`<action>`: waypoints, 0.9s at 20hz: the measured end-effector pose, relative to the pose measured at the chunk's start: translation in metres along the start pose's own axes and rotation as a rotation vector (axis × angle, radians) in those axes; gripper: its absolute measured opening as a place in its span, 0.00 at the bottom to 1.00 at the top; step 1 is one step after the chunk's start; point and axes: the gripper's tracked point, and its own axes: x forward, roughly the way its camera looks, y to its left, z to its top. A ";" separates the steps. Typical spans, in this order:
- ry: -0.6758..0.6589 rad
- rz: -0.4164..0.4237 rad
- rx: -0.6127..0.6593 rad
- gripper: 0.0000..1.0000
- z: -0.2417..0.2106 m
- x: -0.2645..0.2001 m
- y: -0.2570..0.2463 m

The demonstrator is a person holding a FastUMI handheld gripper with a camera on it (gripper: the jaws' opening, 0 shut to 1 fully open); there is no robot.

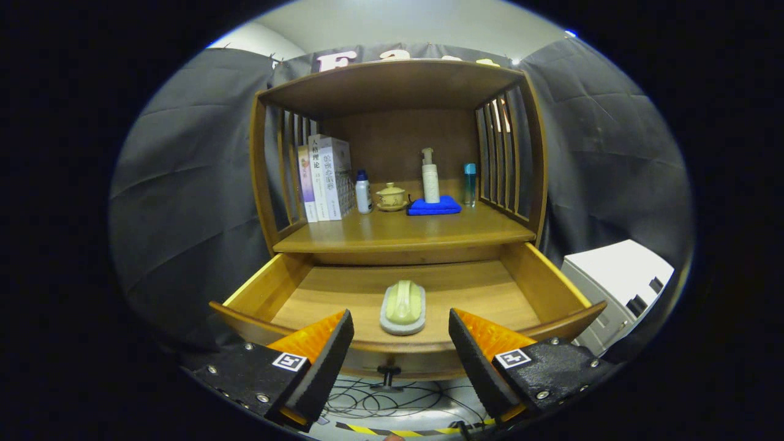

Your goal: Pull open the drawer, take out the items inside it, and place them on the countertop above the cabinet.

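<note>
Here, the tool (401,343) is held spread and empty before the open drawer (539,278). 1 scrubbing brush (403,306) is seen on the drawer floor, just ahead of the fingers and centred between them, its long axis pointing away. On the bench (392,233) above, 3 bottles, 1 lidded cup and 1 cloth are counted.

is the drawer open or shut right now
Open: the drawer is pulled out below the countertop, its floor showing, a scrub brush lying inside. The gripper is open, its fingers just short of the brush.
</note>
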 end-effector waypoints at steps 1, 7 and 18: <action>0.012 -0.021 -0.015 0.96 0.009 0.006 -0.005; 0.088 -0.051 -0.005 0.96 0.038 0.053 -0.007; 0.318 -0.130 0.012 0.96 0.009 0.129 -0.020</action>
